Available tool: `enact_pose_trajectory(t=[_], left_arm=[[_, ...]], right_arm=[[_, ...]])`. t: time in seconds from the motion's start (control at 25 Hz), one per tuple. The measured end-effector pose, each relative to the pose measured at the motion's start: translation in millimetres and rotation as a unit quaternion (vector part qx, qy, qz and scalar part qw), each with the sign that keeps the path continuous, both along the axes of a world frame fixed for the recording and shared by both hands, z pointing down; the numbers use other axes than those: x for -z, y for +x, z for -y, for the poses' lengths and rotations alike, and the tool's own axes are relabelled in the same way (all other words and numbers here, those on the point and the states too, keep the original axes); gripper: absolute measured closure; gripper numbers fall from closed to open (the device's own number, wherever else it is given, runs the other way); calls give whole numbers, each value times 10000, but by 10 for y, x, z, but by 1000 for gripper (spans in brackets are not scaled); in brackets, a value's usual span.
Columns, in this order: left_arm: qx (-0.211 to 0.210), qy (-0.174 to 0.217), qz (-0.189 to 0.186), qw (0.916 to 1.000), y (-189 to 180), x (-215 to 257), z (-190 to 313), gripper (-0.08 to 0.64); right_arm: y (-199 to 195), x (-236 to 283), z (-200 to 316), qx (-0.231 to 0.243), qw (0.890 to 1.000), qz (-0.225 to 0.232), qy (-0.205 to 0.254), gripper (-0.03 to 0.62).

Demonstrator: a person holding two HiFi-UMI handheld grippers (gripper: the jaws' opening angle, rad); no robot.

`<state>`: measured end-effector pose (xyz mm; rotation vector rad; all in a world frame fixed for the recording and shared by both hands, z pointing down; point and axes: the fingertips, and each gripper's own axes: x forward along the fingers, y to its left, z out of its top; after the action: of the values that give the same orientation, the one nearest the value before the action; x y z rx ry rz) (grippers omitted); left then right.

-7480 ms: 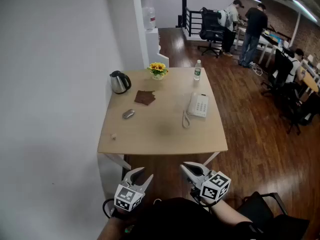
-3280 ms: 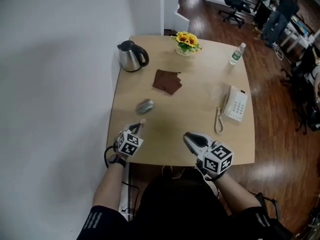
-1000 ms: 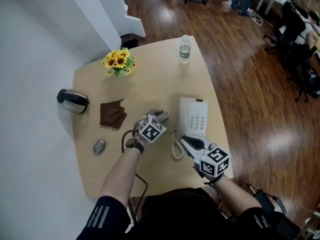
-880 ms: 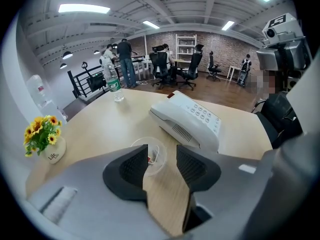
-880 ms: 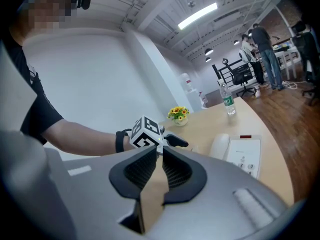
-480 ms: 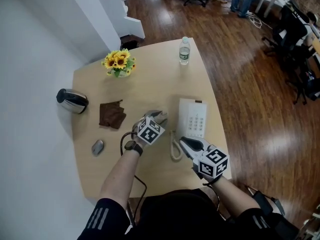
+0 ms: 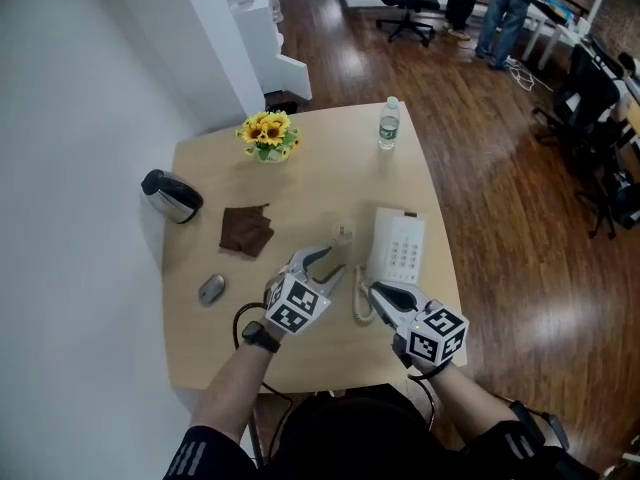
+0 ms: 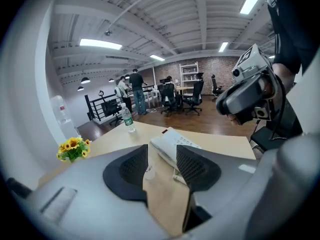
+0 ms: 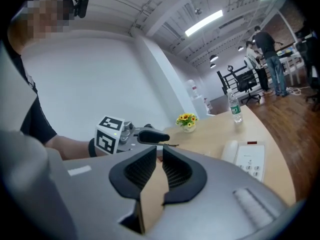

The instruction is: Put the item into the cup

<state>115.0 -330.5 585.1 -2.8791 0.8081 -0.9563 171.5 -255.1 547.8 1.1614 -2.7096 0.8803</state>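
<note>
The cup (image 7: pixel 343 234), small and clear, is seen standing near the middle of the table (image 7: pixel 320 178), just beside the left side of the telephone (image 7: pixel 398 251). The item cannot be made out in any view, and whether it lies inside the cup cannot be told. The left gripper (image 7: pixel 322 263) is held just short of the cup, on the side of the near edge. Its jaws are spread wide with nothing between the pads. In the left gripper view the cup and the telephone are framed in that gap. The right gripper (image 7: pixel 380 293) is held towards the near right corner, its jaws set narrowly apart over bare table, nothing gripped. The kettle (image 7: pixel 172 196) and mouse (image 7: pixel 211 289) by the left edge, and the brown cloth (image 7: pixel 247 230), are recorded in the head view alone. The flowers (image 7: pixel 268 134) and bottle (image 7: pixel 389 128) at the far edge are recorded in all three views. The left gripper is shown from the side only in the right gripper view.
</note>
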Motion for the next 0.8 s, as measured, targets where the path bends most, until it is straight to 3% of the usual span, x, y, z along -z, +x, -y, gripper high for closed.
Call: enact_pose_trajectory(t=[0.2,0.4,0.8], left_arm=[[54,265,-312,9991,-365,374,-697,387],[81,274,-703,9971,-737,526,-1604,387],[43,159,-977,9951,-1441,611,-3271,388]], right_arm=[[-258,189,-415,-38,9998,9,175,545],[-594,306,-1074,-54,9995,35,294,545],[-1090,508,-2460,-294,9991,-12,316,545]])
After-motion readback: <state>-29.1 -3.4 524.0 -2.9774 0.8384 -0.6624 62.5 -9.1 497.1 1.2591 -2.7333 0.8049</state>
